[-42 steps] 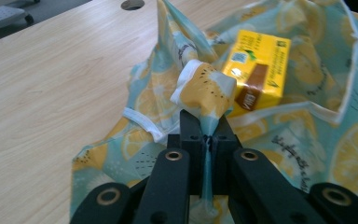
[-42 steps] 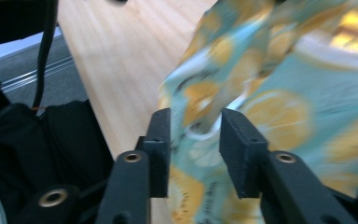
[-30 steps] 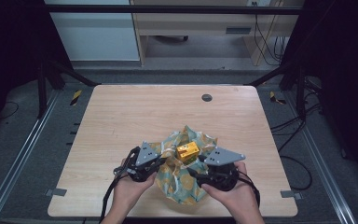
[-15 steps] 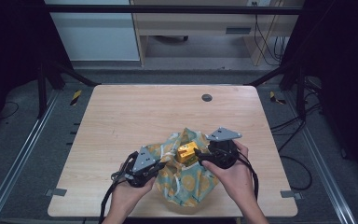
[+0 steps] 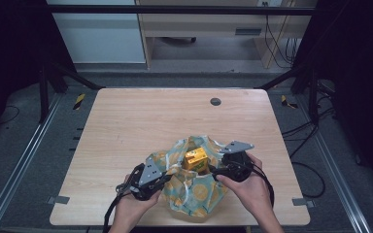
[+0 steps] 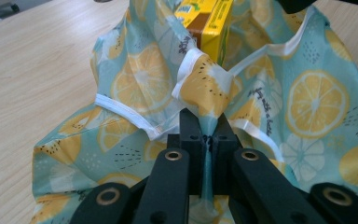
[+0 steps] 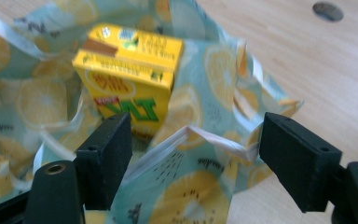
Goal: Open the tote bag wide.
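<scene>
A teal cloth bag printed with lemon slices (image 5: 194, 191) lies crumpled at the table's near edge, with a yellow juice carton (image 5: 195, 159) standing in its opening. My left gripper (image 6: 208, 135) is shut on a bunched white-trimmed corner of the bag (image 6: 140, 88), and the carton (image 6: 212, 23) is just beyond it. My right gripper (image 7: 198, 154) is open and its jaws have just been opening. A folded rim of the bag (image 7: 191, 196) lies loose between them, touching neither pad. The carton (image 7: 130, 70) stands behind its left jaw. In the high view, the left gripper (image 5: 167, 175) and right gripper (image 5: 213, 172) flank the bag.
The wooden table (image 5: 141, 121) has a round dark grommet (image 5: 215, 101) near its far edge, also seen as the grommet (image 7: 327, 10) in the right gripper view. Black frame legs and cables stand around the table.
My right hand moved away from the table's near edge along the bag's right side, then settled slightly lower beside the carton. The left hand and its hold on the bag stayed put.
</scene>
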The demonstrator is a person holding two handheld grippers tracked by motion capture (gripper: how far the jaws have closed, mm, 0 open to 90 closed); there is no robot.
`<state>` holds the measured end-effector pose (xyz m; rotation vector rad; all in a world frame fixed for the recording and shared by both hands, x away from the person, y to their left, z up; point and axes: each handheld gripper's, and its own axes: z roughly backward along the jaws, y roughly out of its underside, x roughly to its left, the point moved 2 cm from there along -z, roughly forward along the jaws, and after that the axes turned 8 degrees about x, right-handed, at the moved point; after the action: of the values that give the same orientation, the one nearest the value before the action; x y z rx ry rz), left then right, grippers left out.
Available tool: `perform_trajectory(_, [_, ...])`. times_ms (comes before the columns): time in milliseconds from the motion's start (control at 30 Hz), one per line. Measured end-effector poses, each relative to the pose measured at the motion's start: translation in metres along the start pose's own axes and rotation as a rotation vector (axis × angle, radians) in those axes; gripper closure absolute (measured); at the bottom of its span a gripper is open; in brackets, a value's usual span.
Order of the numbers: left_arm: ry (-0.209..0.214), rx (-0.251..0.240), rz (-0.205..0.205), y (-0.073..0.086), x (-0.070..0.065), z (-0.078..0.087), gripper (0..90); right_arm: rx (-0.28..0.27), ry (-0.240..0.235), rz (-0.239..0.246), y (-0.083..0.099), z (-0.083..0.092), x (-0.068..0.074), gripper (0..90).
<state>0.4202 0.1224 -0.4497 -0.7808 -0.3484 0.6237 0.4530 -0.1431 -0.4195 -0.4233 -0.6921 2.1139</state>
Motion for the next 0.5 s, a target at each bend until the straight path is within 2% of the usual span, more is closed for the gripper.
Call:
perform_trajectory(300, [0.002,0.026,0.002,0.009,0.002,-0.003,87.0,0.013,-0.031,-0.028,0.012,-0.006,-0.006,24.5])
perform_trajectory(500, [0.0,0.028,0.009,0.012,0.004,-0.003,87.2,0.044,-0.057,-0.019,0.014,-0.011,0.001,33.5])
